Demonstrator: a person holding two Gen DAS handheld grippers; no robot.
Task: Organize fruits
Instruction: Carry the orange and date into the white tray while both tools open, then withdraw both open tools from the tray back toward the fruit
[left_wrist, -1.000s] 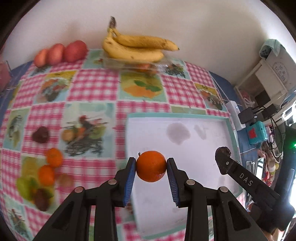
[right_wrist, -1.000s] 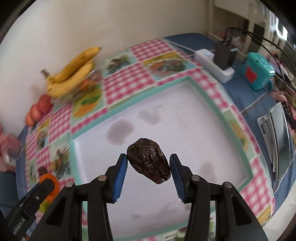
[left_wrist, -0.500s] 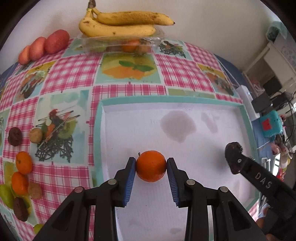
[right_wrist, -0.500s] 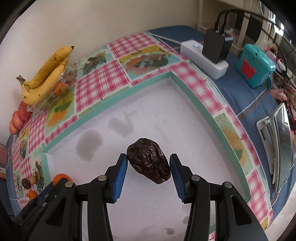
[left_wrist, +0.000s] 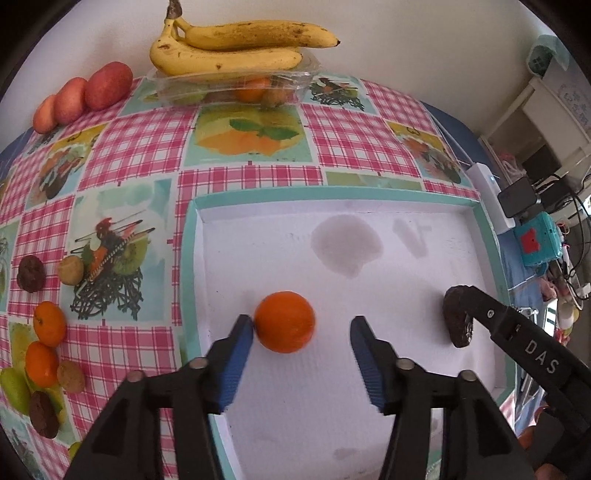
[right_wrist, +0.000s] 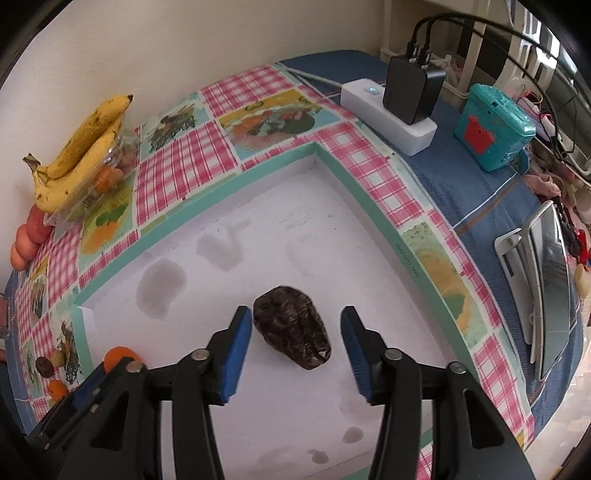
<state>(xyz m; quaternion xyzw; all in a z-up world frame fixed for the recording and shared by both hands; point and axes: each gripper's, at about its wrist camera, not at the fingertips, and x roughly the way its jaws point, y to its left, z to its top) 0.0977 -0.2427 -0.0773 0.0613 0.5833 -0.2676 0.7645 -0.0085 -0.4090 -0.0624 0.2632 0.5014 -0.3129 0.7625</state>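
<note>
An orange (left_wrist: 285, 322) lies on the white floor of the teal-rimmed tray (left_wrist: 332, 192). My left gripper (left_wrist: 301, 328) has it between its jaws, which are opening; the left pad is at its side and the right pad stands clear. A dark wrinkled fruit (right_wrist: 291, 325) rests on the same tray (right_wrist: 236, 184) between the opening jaws of my right gripper (right_wrist: 297, 326), and neither pad presses on it. In the left wrist view the dark fruit (left_wrist: 457, 317) shows at the right beside a black finger of the right gripper.
Bananas (left_wrist: 236, 48) lie on a clear plastic box at the back wall, red fruits (left_wrist: 85, 94) to their left. Several small fruits (left_wrist: 48, 325) sit on the checked cloth left of the tray. A white power strip (right_wrist: 388, 110), a teal box (right_wrist: 493, 127) and a tablet (right_wrist: 546, 295) stand on the right.
Both grippers sank toward the tray, then opened. The orange and the dark fruit, held a moment ago, now lie on the tray floor.
</note>
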